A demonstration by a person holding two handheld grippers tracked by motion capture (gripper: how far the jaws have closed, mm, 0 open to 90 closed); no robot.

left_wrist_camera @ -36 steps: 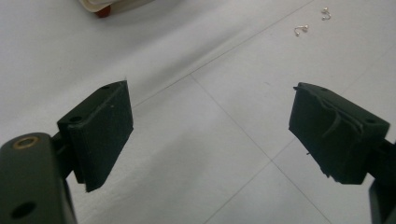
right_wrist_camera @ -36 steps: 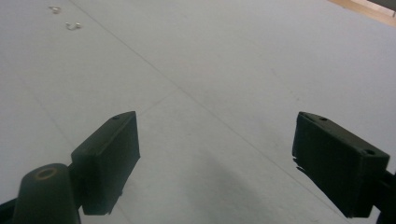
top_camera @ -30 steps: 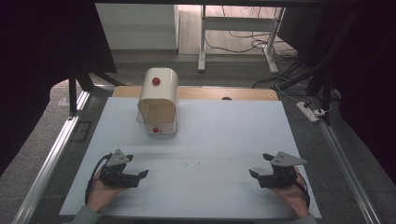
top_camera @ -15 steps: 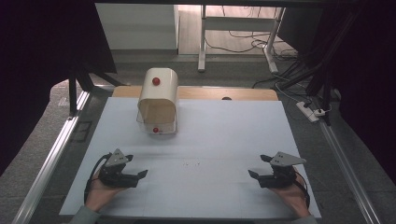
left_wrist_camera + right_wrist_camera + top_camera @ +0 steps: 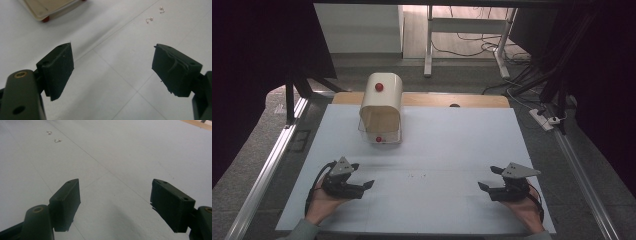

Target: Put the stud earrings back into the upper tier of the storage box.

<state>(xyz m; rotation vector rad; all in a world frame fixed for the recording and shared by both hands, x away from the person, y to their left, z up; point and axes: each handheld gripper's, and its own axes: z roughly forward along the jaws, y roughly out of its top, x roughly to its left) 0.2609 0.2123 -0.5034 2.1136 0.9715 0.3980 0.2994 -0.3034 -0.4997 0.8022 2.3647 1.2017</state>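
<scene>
Grippers at rest on the white table (image 5: pixel 437 150), as I see them from the high view: the left gripper (image 5: pixel 362 181) lies in the person's left hand (image 5: pixel 319 207) near the table's near edge, and the right gripper (image 5: pixel 488 179) lies in the right hand (image 5: pixel 524 212) well apart from it, each pointing inward toward the other. In the left gripper view I see the left gripper (image 5: pixel 112 67) with its jaws spread wide and nothing between them, only bare table surface below. In the right gripper view the right gripper (image 5: pixel 115 202) likewise stands wide and empty. A cream box (image 5: pixel 382 107) with a rounded top and a red knob (image 5: pixel 379 87) stands ahead of the left gripper, farther up the table; its near end is clear, and a second red piece (image 5: pixel 378 139) shows at its base. A corner of this box (image 5: pixel 47 8) appears beyond the left jaws. Two small metal hooks (image 5: pixel 155 15) lie on the table ahead of the left gripper, and the same hooks (image 5: pixel 53 136) lie ahead and to the left of the right gripper's jaws.
</scene>
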